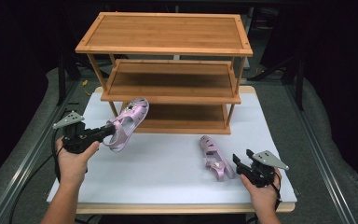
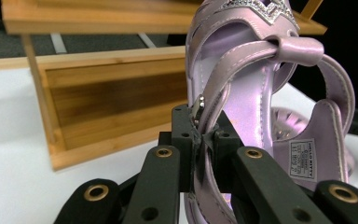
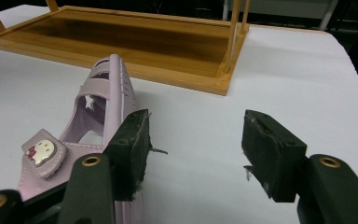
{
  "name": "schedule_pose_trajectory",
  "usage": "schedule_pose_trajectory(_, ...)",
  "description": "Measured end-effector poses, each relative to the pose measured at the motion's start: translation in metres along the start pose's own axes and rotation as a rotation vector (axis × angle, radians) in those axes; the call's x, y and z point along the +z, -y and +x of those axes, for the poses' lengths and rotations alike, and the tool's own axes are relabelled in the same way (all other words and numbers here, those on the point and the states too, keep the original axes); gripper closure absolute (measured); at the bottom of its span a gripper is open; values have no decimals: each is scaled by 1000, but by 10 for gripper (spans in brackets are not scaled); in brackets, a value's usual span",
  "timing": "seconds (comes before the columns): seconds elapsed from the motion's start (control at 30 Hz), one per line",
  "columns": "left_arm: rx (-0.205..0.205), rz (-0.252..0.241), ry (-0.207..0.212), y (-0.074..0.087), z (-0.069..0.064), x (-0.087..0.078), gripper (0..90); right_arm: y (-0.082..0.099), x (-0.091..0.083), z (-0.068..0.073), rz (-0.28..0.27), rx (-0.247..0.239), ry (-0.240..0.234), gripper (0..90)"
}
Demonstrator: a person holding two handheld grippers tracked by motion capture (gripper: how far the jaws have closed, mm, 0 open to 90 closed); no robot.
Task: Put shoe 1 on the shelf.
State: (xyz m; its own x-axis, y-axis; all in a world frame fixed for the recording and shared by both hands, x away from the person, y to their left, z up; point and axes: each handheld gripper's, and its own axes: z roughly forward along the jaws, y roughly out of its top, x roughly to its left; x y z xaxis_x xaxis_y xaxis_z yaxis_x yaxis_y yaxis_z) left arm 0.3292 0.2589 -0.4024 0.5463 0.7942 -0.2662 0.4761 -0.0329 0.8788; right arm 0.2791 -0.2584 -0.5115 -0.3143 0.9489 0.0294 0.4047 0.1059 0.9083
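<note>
A lilac sandal [image 1: 127, 122] hangs tilted in the air in front of the wooden shoe rack's [image 1: 168, 51] lowest shelf. My left gripper [image 1: 108, 131] is shut on its heel strap. In the left gripper view the two black jaws pinch that strap at my left gripper [image 2: 204, 137], and the sandal [image 2: 261, 98] rises above them with its toe up. A second lilac sandal [image 1: 213, 156] lies flat on the white table top [image 1: 168, 163]. My right gripper [image 1: 243, 157] rests open just right of it. In the right gripper view this sandal [image 3: 95, 121] lies outside the left jaw of my right gripper [image 3: 196, 151], with nothing between the jaws.
The three-tier rack stands at the back of the table, and its bottom shelf [image 3: 135, 42] lies beyond the resting sandal. White table surface stretches between the two hands. Dark padding and metal rails [image 1: 28, 149] border the table.
</note>
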Motion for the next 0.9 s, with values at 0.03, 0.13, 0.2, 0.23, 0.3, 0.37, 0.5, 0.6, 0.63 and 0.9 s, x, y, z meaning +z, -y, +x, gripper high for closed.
schedule_pose_trajectory(0.03,-2,-6,-3,-2,-2,1,834,0,0,0,0,1,0,416)
schedule_pose_trajectory(0.13,-12,-19,-7,-10,-7,6,834,0,0,-1,0,3,-2,416)
schedule_pose_trajectory(0.2,-15,-30,-17,-16,-11,10,833,0,0,-1,-1,5,-3,416)
schedule_pose_trajectory(0.23,-15,-36,-23,-19,-13,13,834,0,0,-1,-2,7,-3,416)
schedule_pose_trajectory(0.3,-20,-47,-26,-23,-15,18,834,0,-1,-1,-3,9,-3,416)
schedule_pose_trajectory(0.37,-24,-60,-30,-27,-18,24,833,0,-1,-1,-4,11,-4,416)
schedule_pose_trajectory(0.5,-31,-83,-56,-45,-26,44,833,0,-2,-2,1,10,-10,416)
schedule_pose_trajectory(0.6,-33,-85,-58,-47,-27,47,833,0,-2,-2,-4,15,-10,416)
schedule_pose_trajectory(0.63,-41,-91,-65,-54,-30,54,833,0,-2,-3,-2,13,-13,416)
schedule_pose_trajectory(0.9,-96,-137,-86,-76,-33,81,833,-1,-4,-5,-18,19,-15,416)
